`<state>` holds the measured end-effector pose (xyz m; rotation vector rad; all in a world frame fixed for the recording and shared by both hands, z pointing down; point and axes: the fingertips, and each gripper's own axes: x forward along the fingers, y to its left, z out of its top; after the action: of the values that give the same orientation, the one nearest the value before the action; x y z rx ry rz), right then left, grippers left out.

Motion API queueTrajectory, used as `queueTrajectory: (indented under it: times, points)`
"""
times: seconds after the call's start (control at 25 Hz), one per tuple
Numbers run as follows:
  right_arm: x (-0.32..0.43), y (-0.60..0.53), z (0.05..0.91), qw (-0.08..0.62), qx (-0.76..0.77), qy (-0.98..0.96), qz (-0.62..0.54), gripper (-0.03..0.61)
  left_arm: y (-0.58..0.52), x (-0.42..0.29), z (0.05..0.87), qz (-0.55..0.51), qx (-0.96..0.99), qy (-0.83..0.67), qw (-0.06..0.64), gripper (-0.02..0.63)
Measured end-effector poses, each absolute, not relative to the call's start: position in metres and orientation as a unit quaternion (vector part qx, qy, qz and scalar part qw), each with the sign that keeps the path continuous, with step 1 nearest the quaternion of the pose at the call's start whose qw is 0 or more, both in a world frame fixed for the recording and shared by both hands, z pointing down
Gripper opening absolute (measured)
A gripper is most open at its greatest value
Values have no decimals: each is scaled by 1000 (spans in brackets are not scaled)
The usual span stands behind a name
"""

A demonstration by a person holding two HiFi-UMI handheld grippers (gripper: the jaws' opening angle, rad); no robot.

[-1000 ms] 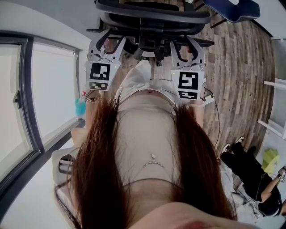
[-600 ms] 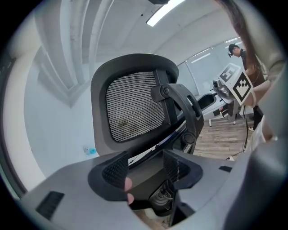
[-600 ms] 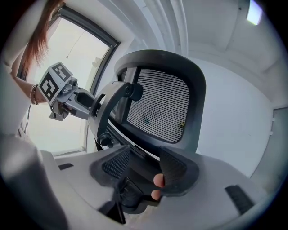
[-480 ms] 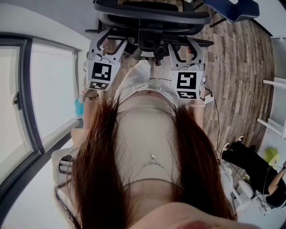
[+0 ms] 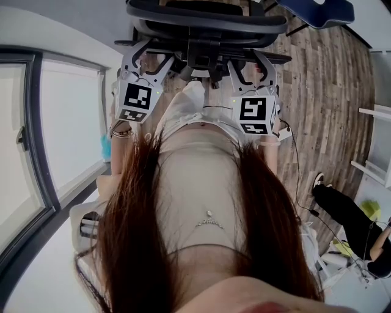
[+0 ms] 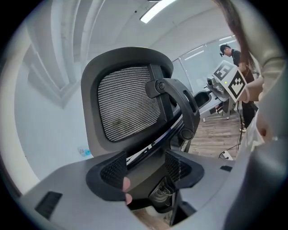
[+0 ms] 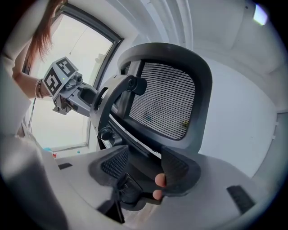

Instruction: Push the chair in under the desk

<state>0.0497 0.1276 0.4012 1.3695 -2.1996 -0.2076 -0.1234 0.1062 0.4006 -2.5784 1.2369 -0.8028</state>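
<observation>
A black office chair (image 5: pixel 208 24) stands at the top of the head view, its back toward me. My left gripper (image 5: pixel 148 58) and right gripper (image 5: pixel 252 64) reach to the chair's back, one on each side of its centre post. In the left gripper view the mesh headrest (image 6: pixel 128 105) rises ahead, and the left gripper (image 6: pixel 145 168) straddles a black bar of the chair's back frame. Its jaws are opening and the pads stand off the bar. The right gripper (image 7: pixel 145 167) straddles the frame below the headrest (image 7: pixel 162 103) the same way, jaws opening, with gaps at both pads.
A large window (image 5: pixel 36 134) and a white wall run along the left. Wood floor (image 5: pixel 330 92) spreads to the right, with a white shelf (image 5: pixel 376 116) at its edge. A person in black (image 5: pixel 351 220) sits at the lower right. A blue seat (image 5: pixel 324 12) shows at the top right.
Both grippers' jaws have spread wider around the chair's back frame. The chair and grippers have shifted slightly away from me. The seated person at the lower right has moved their legs.
</observation>
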Motion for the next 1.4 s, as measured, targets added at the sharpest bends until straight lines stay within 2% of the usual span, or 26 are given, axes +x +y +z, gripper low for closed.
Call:
queueTrajectory:
  times: [0.44,1.4]
  points:
    - [56,128,405,283,513,-808,-65,236,104,-121,401,-269,-867,411,87,256]
    - [50,110,403,266,503,-819,-76,249,88,-123,400,-259,-872,408,75,262]
